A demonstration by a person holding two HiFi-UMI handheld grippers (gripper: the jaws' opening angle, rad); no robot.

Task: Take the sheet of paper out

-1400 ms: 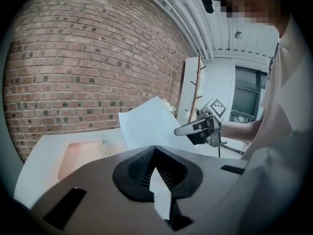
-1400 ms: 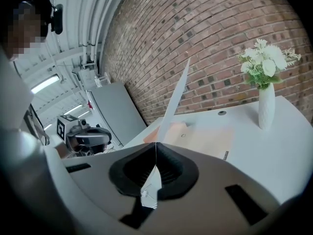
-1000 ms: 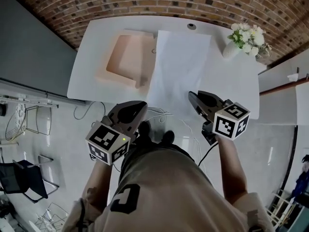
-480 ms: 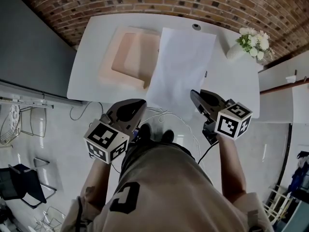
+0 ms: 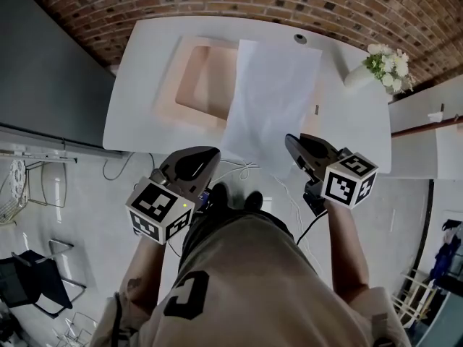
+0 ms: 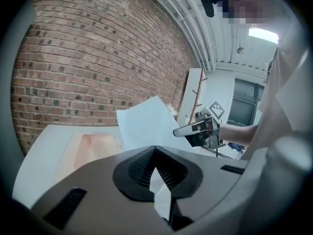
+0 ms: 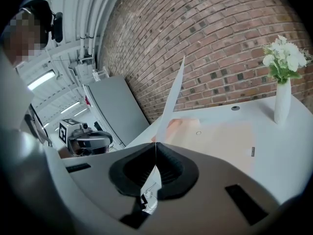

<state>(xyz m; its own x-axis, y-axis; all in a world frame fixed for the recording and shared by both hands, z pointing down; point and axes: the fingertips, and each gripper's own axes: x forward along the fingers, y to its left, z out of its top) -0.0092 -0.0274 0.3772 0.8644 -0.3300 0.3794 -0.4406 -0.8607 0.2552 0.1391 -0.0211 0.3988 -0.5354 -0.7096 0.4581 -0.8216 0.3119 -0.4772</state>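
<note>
A white sheet of paper (image 5: 271,92) hangs over the white table (image 5: 137,85), held by its two near corners. My left gripper (image 5: 213,153) is shut on the near left corner and my right gripper (image 5: 289,139) on the near right one. In the left gripper view the sheet (image 6: 146,121) rises out of the closed jaws. In the right gripper view it (image 7: 173,94) shows almost edge-on. A pale pink folder (image 5: 199,78) lies flat on the table, its right half hidden under the sheet; it shows as the folder (image 7: 220,141) in the right gripper view.
A white vase of flowers (image 5: 383,67) stands at the table's far right corner. A cable hole (image 5: 300,39) sits near the back edge. A grey cabinet (image 5: 43,63) flanks the table on the left. Cables (image 5: 239,170) lie on the floor by the person's feet.
Both grippers have kept their hold on the sheet and drifted with it across the table. The sheet now overlaps the folder's right side more than a second ago.
</note>
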